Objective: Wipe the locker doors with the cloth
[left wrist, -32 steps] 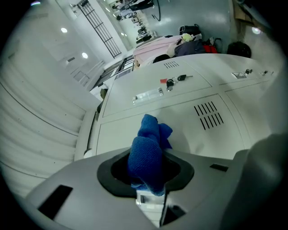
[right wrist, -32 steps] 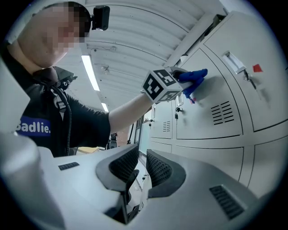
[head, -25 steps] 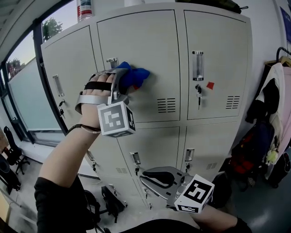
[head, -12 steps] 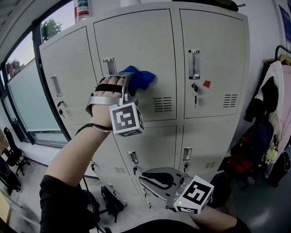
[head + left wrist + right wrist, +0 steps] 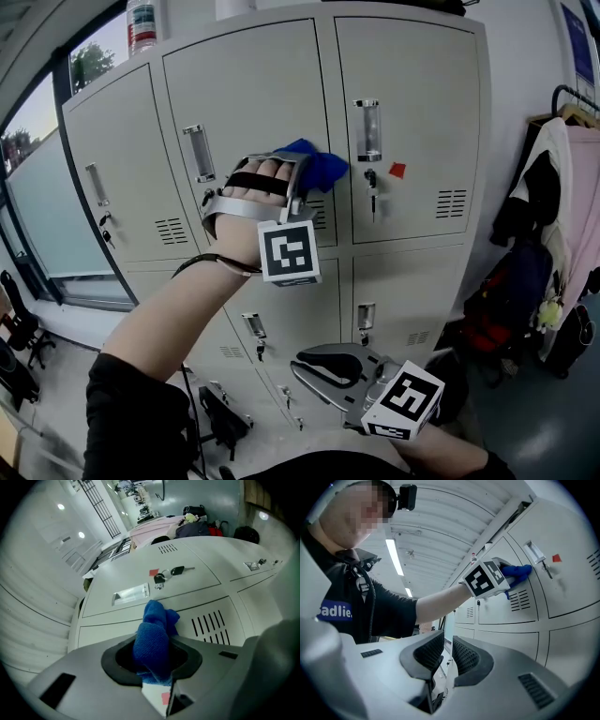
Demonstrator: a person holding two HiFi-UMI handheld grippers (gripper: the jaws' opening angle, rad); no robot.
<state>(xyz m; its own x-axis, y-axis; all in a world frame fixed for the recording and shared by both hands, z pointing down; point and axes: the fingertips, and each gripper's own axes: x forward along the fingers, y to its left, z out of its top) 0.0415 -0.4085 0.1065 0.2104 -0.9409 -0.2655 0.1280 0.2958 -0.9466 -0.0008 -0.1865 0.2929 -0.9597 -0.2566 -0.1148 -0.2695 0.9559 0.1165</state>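
A blue cloth [image 5: 317, 167] is pressed against the upper middle locker door [image 5: 248, 103], near its right edge and just above its vent slots [image 5: 319, 214]. My left gripper [image 5: 302, 178] is shut on the cloth. In the left gripper view the cloth [image 5: 153, 637] bunches between the jaws and sticks out onto the door [image 5: 108, 627], with my left gripper [image 5: 153, 662] clamped round it. My right gripper [image 5: 330, 367] hangs low in front of the lower lockers, shut and holding nothing. In the right gripper view its pads [image 5: 463, 654] stand almost together, with my right gripper [image 5: 446, 652] away from the doors.
The neighbouring upper door [image 5: 422, 112] carries a handle [image 5: 367, 129], a key [image 5: 371, 184] and a red tag [image 5: 397, 170]. Coats hang on a rack [image 5: 562, 187] at the right, with bags [image 5: 502, 305] below. A window [image 5: 37, 197] lies left; a bottle [image 5: 141, 26] stands on top.
My left gripper has slid the cloth to the right along the upper middle door, from beside its handle to near its right edge. The right gripper has stayed low.
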